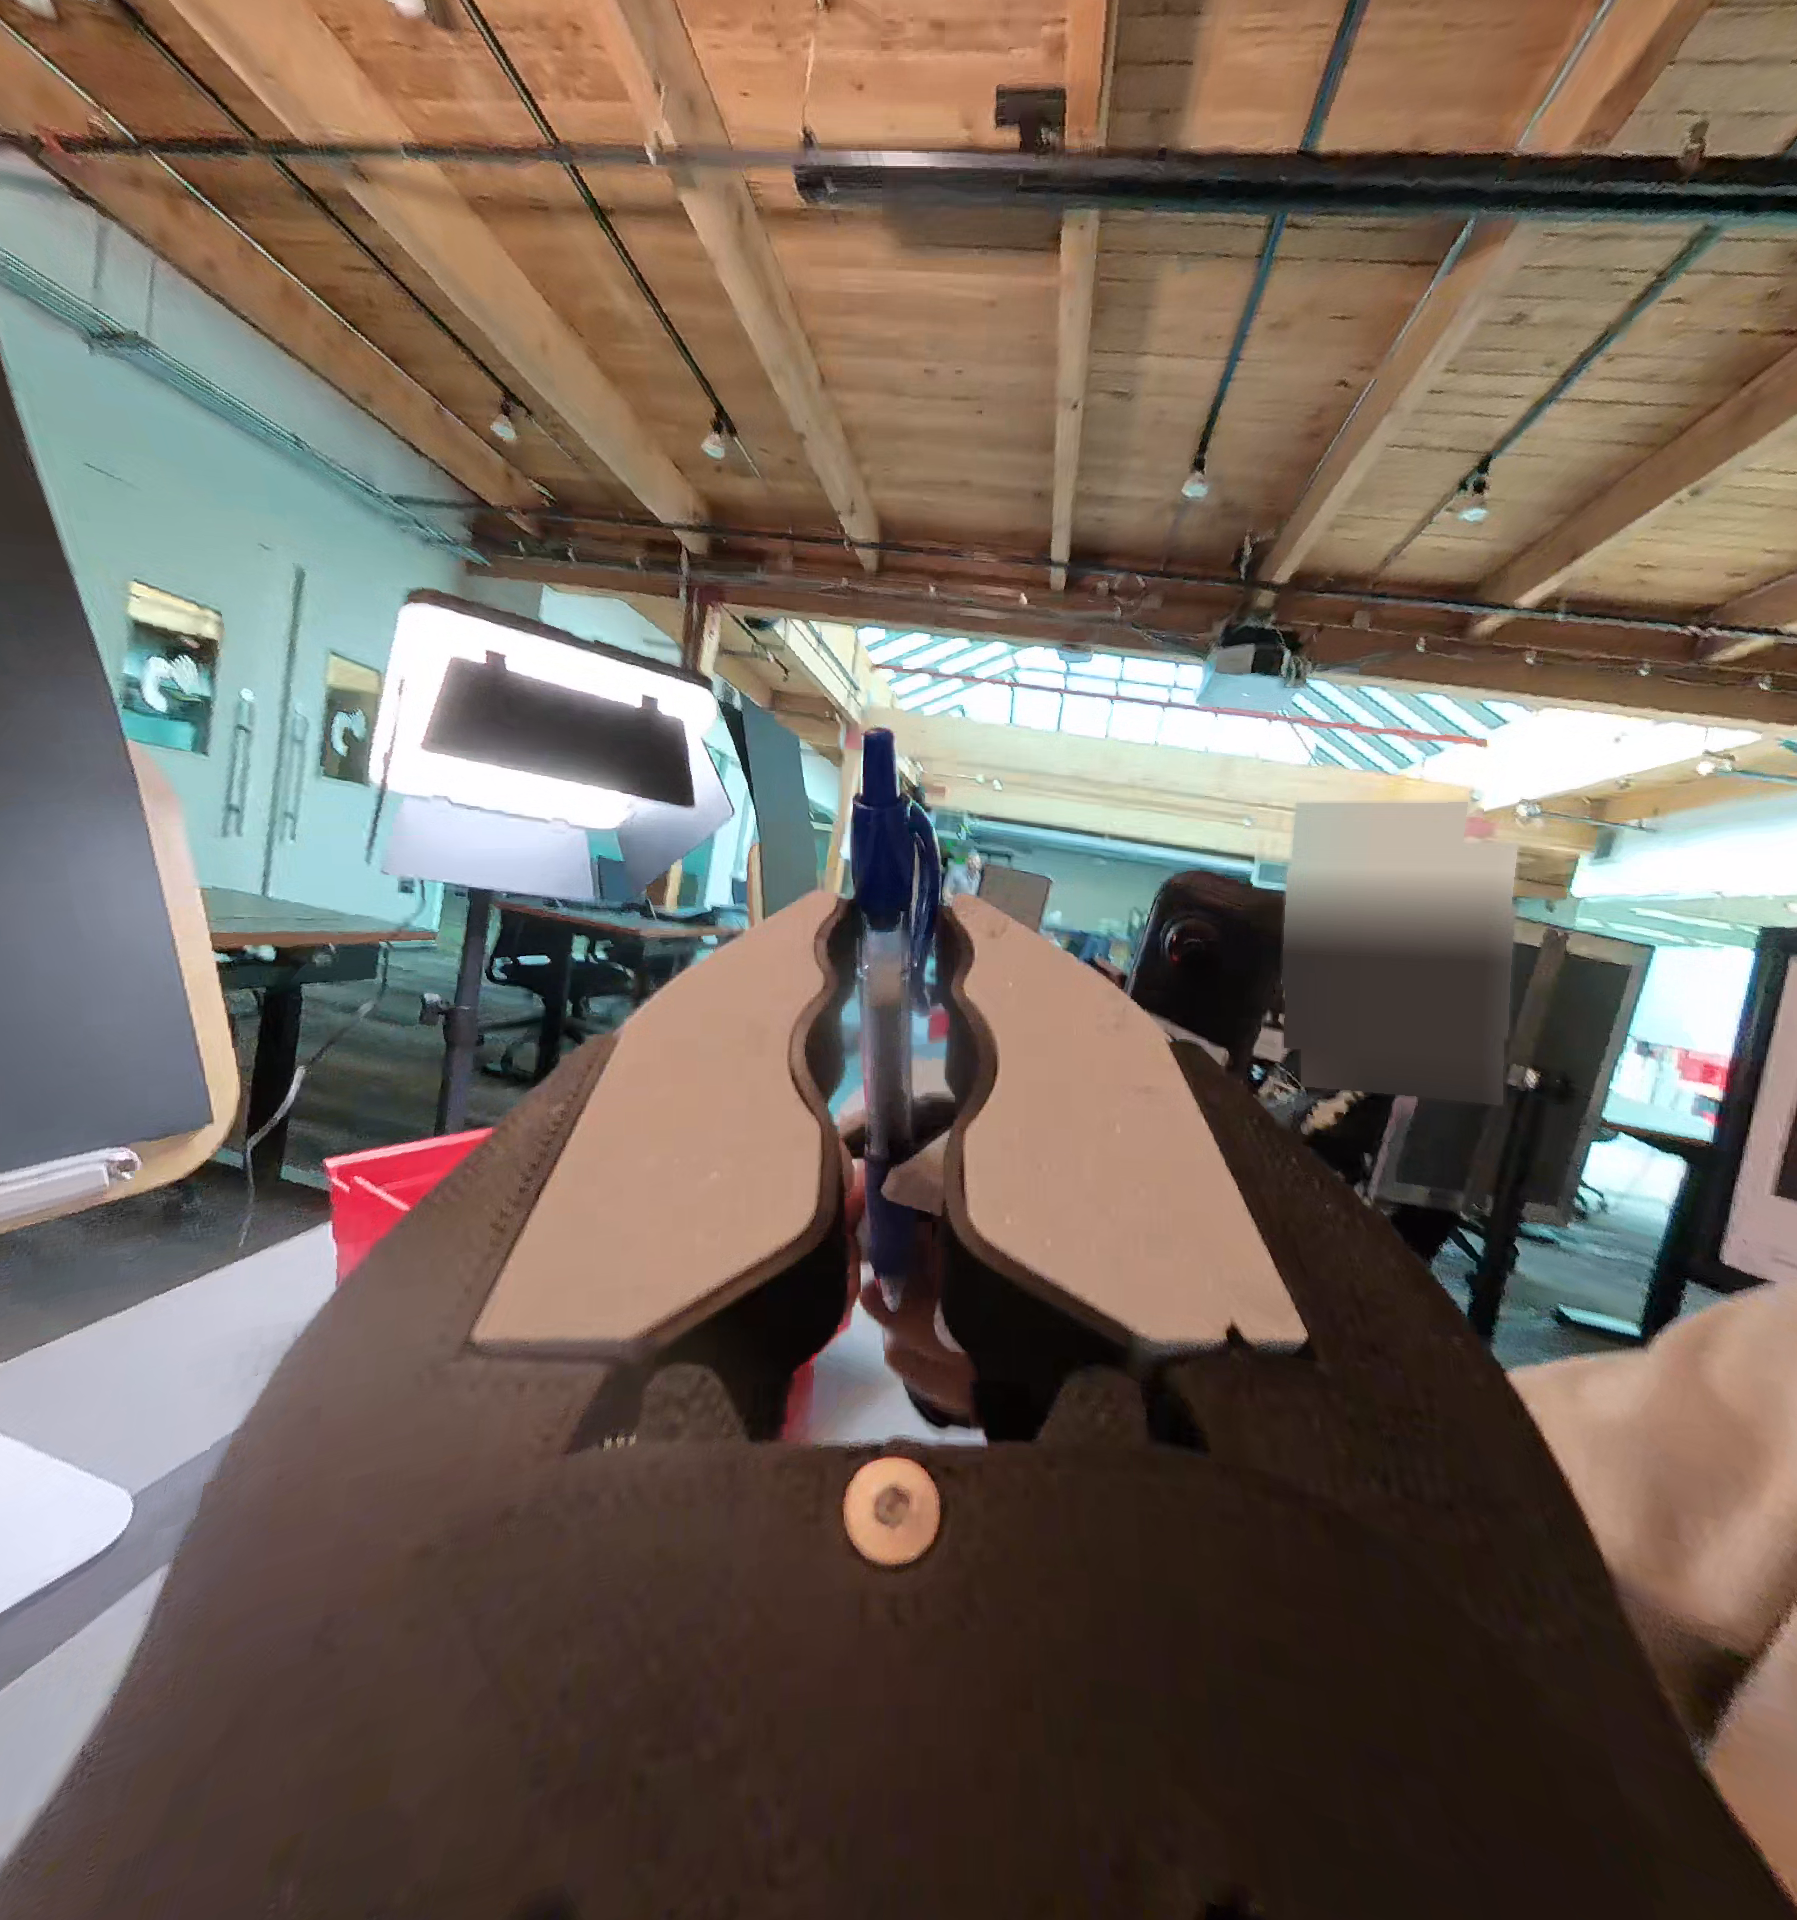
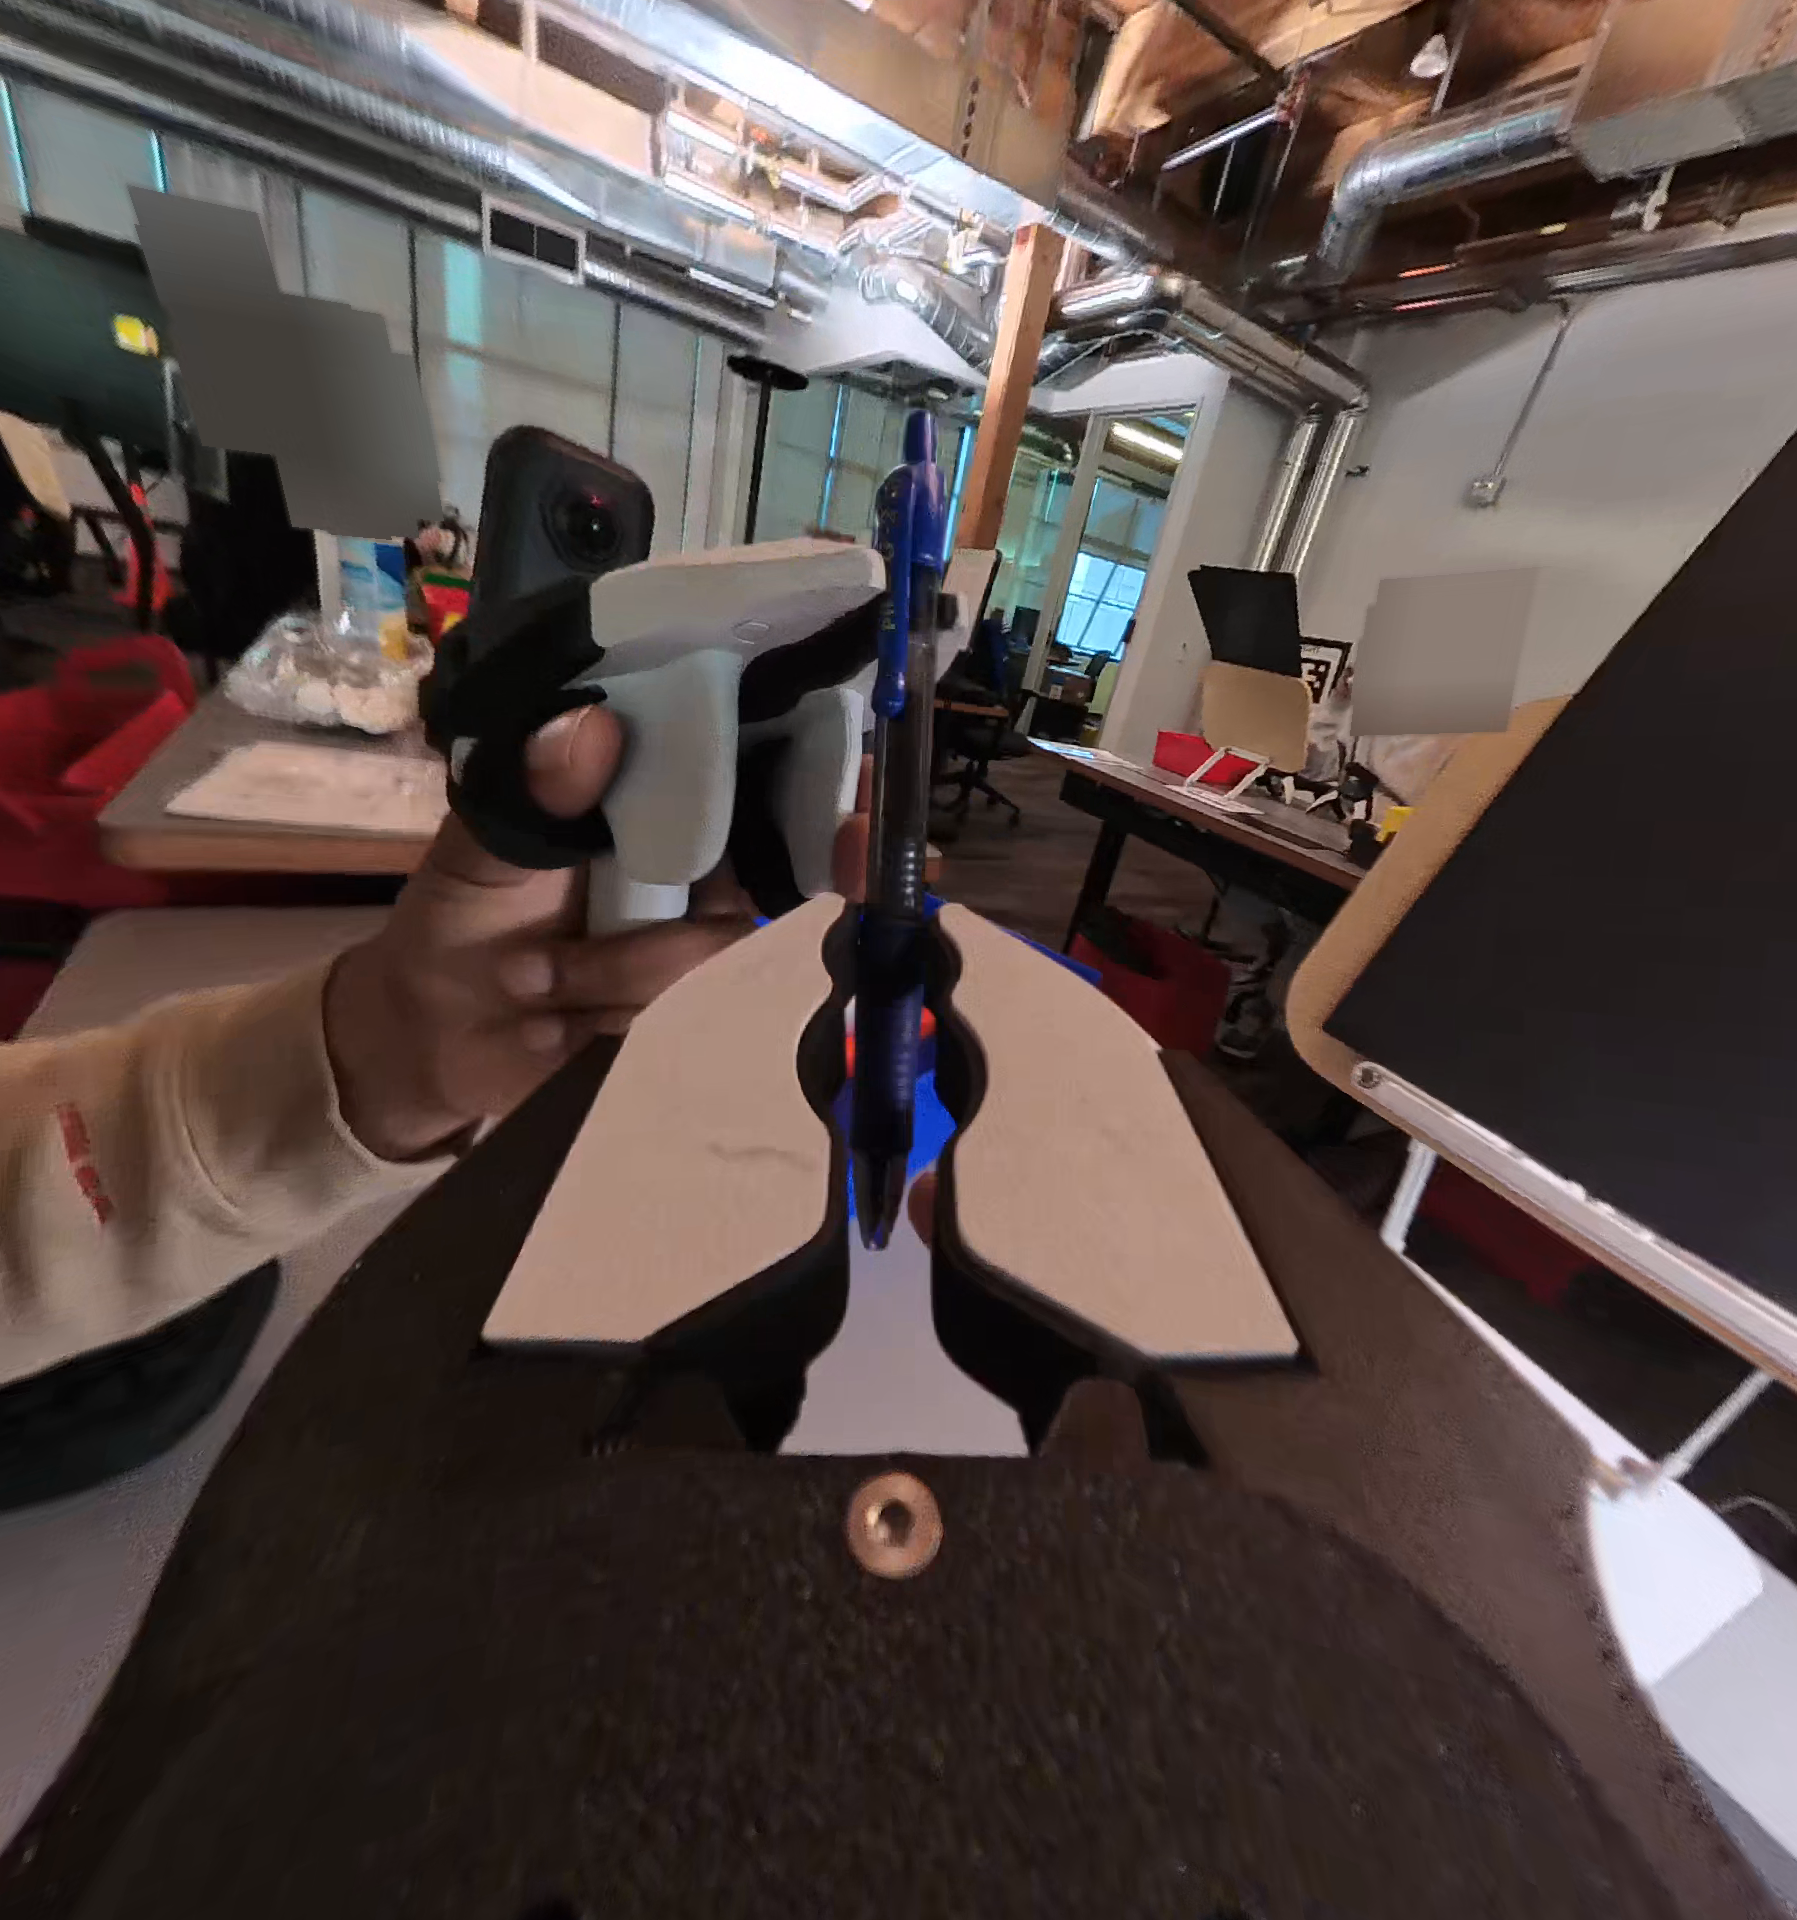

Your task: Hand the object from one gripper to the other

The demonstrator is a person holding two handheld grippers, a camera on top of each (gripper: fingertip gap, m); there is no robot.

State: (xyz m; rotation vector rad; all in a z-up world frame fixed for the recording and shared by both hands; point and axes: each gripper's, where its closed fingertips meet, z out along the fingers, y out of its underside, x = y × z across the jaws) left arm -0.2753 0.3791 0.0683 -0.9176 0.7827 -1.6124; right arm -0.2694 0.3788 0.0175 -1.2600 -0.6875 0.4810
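A blue pen with a clear barrel stands upright between both grippers. My left gripper is shut on the pen's upper barrel, and the blue clip end sticks out above its fingertips. In the right wrist view, my right gripper is shut on the pen at its blue grip, with the tip pointing down between the fingers. The left gripper, white and black, reaches in from the left and clamps the pen higher up, held by a hand. The right gripper's camera shows behind my left fingers.
A black panel with a wooden rim stands close on the right, and another on the left. A red bin sits below the grippers on the white table. A beige sleeve crosses at the left. A studio light stands behind.
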